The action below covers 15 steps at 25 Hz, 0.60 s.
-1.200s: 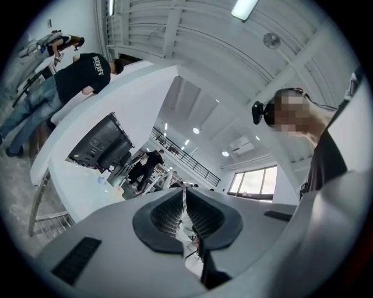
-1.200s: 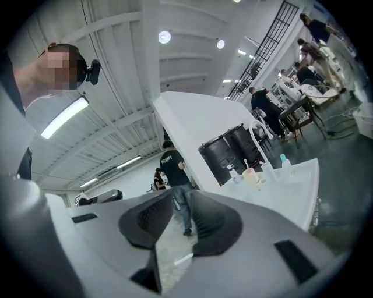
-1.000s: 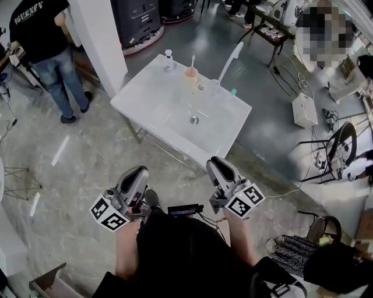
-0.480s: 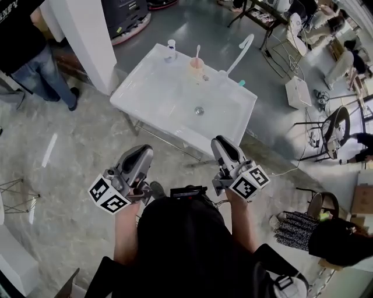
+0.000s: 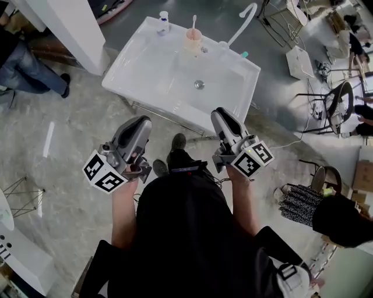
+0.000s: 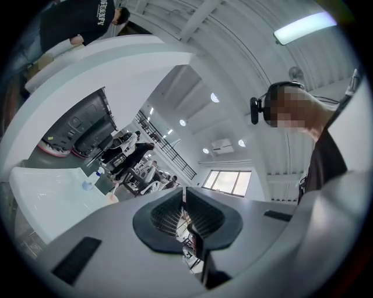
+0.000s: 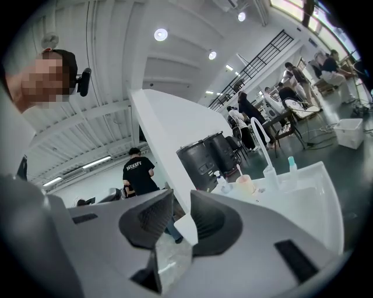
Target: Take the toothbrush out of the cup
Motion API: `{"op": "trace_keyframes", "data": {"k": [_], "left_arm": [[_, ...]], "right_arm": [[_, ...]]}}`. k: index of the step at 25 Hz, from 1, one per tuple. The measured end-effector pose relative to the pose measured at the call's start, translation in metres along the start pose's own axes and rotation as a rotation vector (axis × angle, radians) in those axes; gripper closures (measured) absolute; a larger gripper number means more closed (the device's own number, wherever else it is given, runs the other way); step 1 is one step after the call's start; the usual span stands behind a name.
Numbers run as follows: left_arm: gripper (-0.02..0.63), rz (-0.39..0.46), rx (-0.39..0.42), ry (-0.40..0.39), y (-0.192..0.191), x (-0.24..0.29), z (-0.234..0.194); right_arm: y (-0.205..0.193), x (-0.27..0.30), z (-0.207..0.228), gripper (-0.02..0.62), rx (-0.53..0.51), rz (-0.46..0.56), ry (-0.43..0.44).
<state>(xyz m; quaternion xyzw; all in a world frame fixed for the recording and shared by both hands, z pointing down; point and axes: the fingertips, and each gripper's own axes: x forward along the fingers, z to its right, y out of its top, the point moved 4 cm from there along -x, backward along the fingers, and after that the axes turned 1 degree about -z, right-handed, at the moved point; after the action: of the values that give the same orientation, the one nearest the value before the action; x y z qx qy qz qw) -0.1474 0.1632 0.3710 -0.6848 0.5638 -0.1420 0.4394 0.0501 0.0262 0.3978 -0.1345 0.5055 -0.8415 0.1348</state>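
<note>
The toothbrush (image 5: 194, 22) stands upright in the pink cup (image 5: 193, 41) on the far edge of the white table (image 5: 140, 75), with a small bottle (image 5: 164, 22) toward the far left corner and the curved faucet (image 5: 247, 14) rising near the cup on its right. Both claws are well short of all this, held on the person's side of the near edge. The left claw (image 5: 140, 122) is pinched fully together with nothing in it. The right claw (image 5: 221, 115) stands partly apart, also empty.

The likeliest trouble is the cup itself. It looks light, and a pull on the brush at a slant would probably drag it over or off the far edge, since nothing steadies it — the left claw would first have to spread to do that. The brush handle is thin, so a loose pinch may let it swivel or slip. Coming in from the right, the right claw could clip the faucet or the clear tumbler (image 5: 222, 46) at its foot.

For room, the reach runs across the sunken basin from the near edge, which is bare apart from its drain (image 5: 199, 85); above the cup the way looks free for a straight lift. A white pillar (image 5: 64, 29) and a bystander (image 5: 26, 67) stand off the left edge, well apart, and the chairs and the box beyond the right edge are also well apart.
</note>
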Motion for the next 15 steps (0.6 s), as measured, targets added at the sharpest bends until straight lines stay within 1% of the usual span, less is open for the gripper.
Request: {"op": "trace_keyframes", "data": {"k": [6, 11, 15], "left_arm": [[0.597, -0.038, 0.007, 0.029, 0.004, 0.03, -0.034], [0.595, -0.078, 0.033, 0.036, 0.013, 0.075, -0.062], [0.595, -0.125, 0.031, 0.038, 0.019, 0.111, -0.085]], "right_arm": [[0.002, 0.042, 0.039, 0.515, 0.036, 0.001, 0.019], [0.026, 0.081, 0.075, 0.515, 0.045, 0.04, 0.05], [0.042, 0.1, 0.102, 0.515, 0.061, 0.064, 0.04]]}}
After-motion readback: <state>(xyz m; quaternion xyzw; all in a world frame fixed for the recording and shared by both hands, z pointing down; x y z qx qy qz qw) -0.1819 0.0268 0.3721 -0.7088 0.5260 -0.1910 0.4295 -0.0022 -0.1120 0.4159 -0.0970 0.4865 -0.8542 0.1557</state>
